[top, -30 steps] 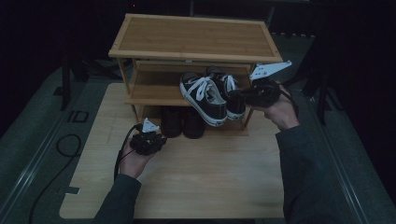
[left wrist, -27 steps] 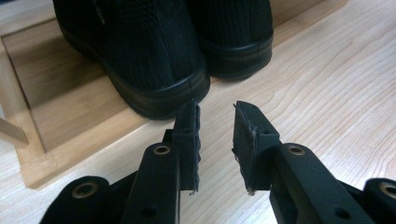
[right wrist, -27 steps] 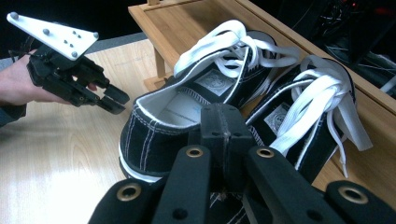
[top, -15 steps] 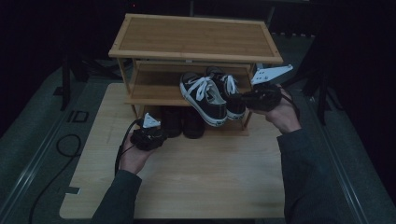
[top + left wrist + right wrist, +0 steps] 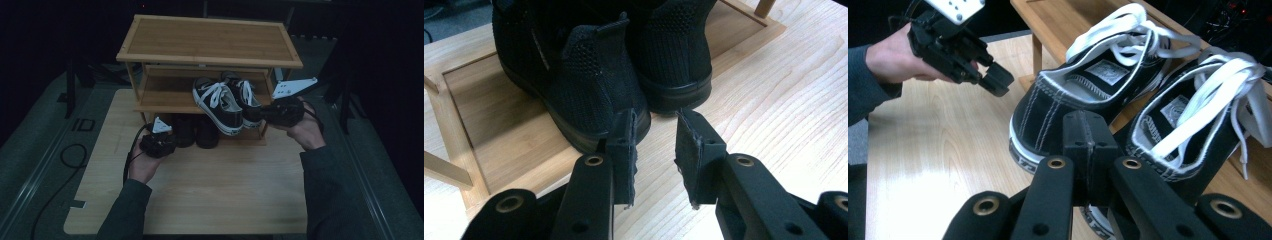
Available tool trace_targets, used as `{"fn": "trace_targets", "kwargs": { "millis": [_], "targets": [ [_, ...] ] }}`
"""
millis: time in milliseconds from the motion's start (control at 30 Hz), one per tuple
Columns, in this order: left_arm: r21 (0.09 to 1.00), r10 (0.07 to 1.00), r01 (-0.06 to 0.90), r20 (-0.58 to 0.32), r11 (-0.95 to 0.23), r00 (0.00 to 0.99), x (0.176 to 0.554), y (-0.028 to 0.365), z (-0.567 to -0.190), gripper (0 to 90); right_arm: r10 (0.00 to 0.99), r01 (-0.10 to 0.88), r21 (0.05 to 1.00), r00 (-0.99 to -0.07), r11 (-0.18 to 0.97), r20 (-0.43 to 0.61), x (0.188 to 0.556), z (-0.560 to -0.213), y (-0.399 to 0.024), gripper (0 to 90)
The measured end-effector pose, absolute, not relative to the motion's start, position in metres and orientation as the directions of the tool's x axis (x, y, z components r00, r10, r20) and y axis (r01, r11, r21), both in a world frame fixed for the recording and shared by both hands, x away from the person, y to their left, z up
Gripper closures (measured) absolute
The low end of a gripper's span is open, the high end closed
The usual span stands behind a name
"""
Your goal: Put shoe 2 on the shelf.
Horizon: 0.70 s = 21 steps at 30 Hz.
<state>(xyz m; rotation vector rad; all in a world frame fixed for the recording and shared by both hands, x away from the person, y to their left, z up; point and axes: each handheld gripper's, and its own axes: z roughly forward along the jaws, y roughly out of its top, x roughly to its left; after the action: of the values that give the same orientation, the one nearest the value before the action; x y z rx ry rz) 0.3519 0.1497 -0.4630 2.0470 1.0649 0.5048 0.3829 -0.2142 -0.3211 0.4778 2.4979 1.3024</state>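
The left gripper (image 5: 159,141) sits slightly nearer the black shoes (image 5: 195,131) under the wooden rack (image 5: 210,59) than a second ago, its jaws having opened a little, nothing between them.

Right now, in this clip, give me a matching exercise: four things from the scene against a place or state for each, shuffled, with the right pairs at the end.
Things:
1. left gripper
2. right gripper
3. black-and-white sneakers
4. black mesh shoes

Places or states:
A. on the rack's middle shelf
B. jaws apart, nothing between them
C. on the rack's bottom shelf
D. jaws closed together

Pairs: 1-B, 2-D, 3-A, 4-C
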Motion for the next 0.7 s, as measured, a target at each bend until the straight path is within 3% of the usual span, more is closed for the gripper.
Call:
{"fn": "trace_targets", "kwargs": {
  "millis": [300,433,700],
  "targets": [
    [0.763,0.818,0.521,0.017,-0.382,0.575,0.355,0.149,-0.458,73.0,0.397,0.156,0.817,-0.913,0.555,-0.095,0.378,-0.331,-0.214,90.0],
    [0.763,0.815,0.517,0.022,-0.388,0.579,0.355,0.148,-0.456,78.9,0.394,0.158,0.815,-0.915,0.557,-0.091,0.377,-0.334,-0.214,90.0],
    [0.77,0.819,0.513,0.021,-0.379,0.574,0.358,0.146,-0.448,79.3,0.387,0.167,0.811,-0.919,0.56,-0.078,0.374,-0.345,-0.215,90.0]
  ]
}}
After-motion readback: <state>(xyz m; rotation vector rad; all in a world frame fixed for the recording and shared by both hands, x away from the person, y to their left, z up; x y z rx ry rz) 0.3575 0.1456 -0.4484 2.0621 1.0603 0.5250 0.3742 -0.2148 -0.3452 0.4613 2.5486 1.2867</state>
